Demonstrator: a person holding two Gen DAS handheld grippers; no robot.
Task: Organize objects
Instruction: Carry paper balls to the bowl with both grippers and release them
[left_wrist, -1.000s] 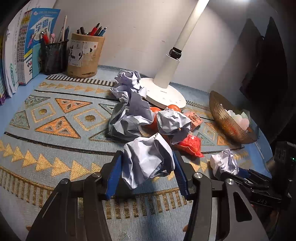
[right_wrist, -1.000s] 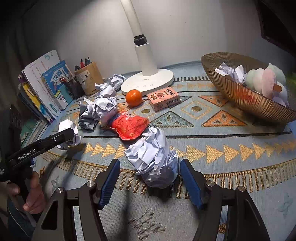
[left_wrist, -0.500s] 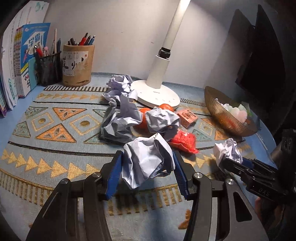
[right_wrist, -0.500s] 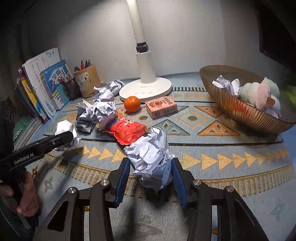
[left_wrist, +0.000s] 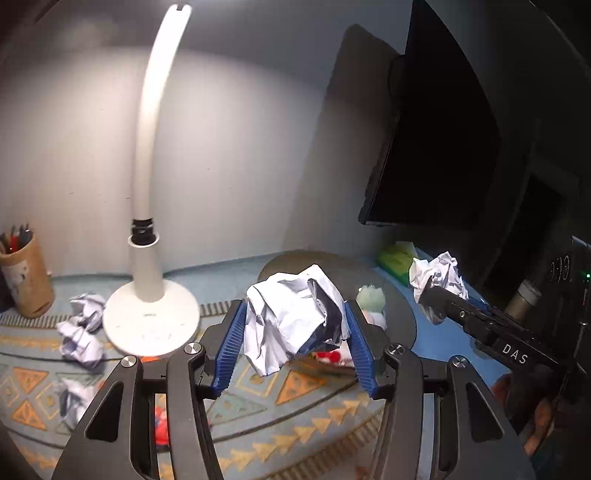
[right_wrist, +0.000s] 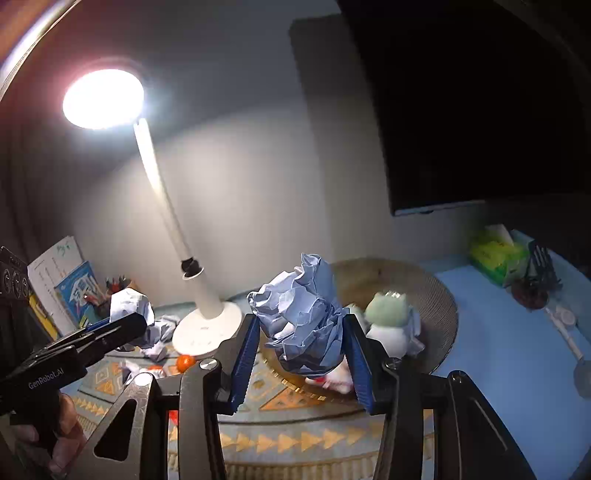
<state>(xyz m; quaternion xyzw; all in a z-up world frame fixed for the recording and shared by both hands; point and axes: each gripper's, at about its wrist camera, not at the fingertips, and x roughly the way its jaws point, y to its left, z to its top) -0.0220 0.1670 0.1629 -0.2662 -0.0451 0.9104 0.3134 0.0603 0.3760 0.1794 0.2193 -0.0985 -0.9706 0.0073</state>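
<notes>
My left gripper (left_wrist: 293, 345) is shut on a crumpled white paper ball (left_wrist: 291, 321) and holds it up in the air, in front of the woven bowl (left_wrist: 402, 306). My right gripper (right_wrist: 301, 360) is shut on another crumpled paper ball (right_wrist: 301, 325), raised over the near rim of the same bowl (right_wrist: 436, 306). Each gripper shows in the other view with its paper: the right one (left_wrist: 437, 280) at the right, the left one (right_wrist: 131, 308) at the left. Plush toys (right_wrist: 388, 314) lie in the bowl.
A white desk lamp (left_wrist: 151, 317) stands on the patterned mat (left_wrist: 280, 428). Several loose paper balls (left_wrist: 79, 339) lie left of its base. An orange (right_wrist: 184, 362), a pen cup (left_wrist: 24, 275), books (right_wrist: 62, 280) and a green tissue pack (right_wrist: 496, 256) are around.
Both grippers have lifted their paper balls off the mat and swung right toward the bowl. The right gripper closed on its ball between one second and half a second ago.
</notes>
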